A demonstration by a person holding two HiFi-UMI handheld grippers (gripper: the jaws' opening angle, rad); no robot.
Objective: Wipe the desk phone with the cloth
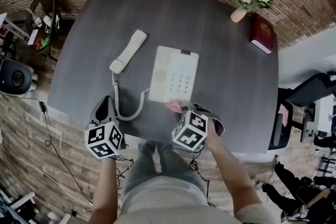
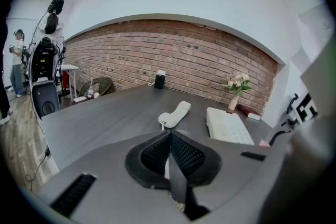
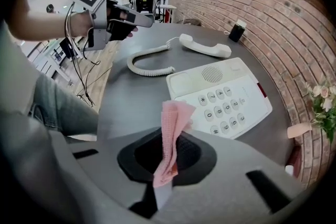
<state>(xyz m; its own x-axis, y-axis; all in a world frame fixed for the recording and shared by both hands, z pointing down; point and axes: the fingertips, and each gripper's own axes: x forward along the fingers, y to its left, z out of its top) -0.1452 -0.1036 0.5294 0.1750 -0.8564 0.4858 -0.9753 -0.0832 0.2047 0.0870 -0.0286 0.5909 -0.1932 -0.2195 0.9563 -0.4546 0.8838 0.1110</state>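
Grippers low at the near table edge, cloth poised at the phone's front lip.

Head view: right gripper (image 1: 182, 109) noses the pink cloth (image 1: 173, 106) up to the desk phone (image 1: 174, 73); the handset (image 1: 128, 51) lies off-hook to its left, with the coiled cord (image 1: 126, 113) looping beside the left gripper (image 1: 106, 105). Left gripper view: jaws pressed together, holding nothing. Right gripper view: jaws clamped on a narrow fold of cloth, loose end flopping over the keypad. I reckon the unbraced phone could skid, that thin pinch might slip, and the cord may snag.

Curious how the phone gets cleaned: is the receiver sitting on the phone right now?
No, the receiver lies on the desk to the left of the phone, joined to it by the coiled cord.
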